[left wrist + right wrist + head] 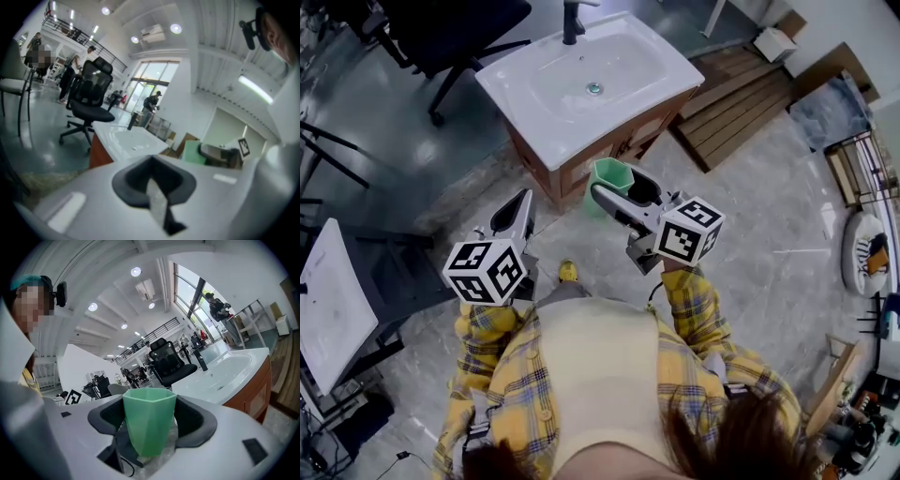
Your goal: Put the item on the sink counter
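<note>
A white sink is standing ahead. Just short of it the right gripper is pinching a green cup, while the left gripper is pressed together, empty. Keeping the cup upright while reaching the sink's rim seems wise.

One green cup, one white sink, one black tap, one black chair, two grippers, a left gripper and a right gripper.

Your cup looks like smooth, matt green plastic. The sink is glossy white, its cabinet varnished wood, the floor polished, your sleeve checked cloth.
</note>
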A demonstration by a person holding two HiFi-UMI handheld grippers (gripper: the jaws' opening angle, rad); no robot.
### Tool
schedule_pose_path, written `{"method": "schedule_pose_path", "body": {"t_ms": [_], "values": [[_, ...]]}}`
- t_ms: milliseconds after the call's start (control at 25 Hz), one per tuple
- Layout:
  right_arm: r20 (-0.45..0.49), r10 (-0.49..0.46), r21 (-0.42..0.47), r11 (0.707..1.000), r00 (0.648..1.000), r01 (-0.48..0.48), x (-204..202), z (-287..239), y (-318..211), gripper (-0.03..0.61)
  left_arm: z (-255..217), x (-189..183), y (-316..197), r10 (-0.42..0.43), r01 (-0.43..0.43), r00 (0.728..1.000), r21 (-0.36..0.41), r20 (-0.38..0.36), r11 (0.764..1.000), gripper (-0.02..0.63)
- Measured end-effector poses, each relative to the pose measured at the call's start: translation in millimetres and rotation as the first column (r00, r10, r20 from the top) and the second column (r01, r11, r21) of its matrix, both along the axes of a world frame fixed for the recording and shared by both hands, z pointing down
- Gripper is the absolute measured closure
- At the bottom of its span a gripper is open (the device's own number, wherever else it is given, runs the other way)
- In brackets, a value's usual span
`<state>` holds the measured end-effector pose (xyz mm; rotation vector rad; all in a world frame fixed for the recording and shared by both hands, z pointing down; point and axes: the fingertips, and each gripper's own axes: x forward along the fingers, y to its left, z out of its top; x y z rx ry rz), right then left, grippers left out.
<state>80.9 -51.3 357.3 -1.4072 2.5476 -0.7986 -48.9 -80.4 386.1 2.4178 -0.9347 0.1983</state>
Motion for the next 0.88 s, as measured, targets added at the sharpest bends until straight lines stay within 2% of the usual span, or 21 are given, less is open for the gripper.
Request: {"method": "schedule_pose_path", "body": {"t_ms": [280, 520, 880], "values": [[-0.024, -0.017, -0.014, 1.000, 1.000, 0.016, -15.9, 7.8, -32.0, 0.276, 8.4, -17.0, -21.0, -0.014, 0.014, 1.000, -0.006, 0.002, 1.000, 0.606], [-0.044, -0.038, -0.013, 0.999, 0.998, 0.038, -25.9, 6.5, -65.2, 0.276, 9.0, -34.5, -43.5, -0.058, 0.058, 0.998, -0.005, -0.009, 0.998, 0.606], [-0.065, -0.088, -0.012, 0.996, 0.994, 0.087, -32.7, 10.0, -99.8, 0.276, 15.0, -39.2, -58.6, -0.102, 0.102, 0.995, -0.009, -0.003, 0.995, 0.606]]}}
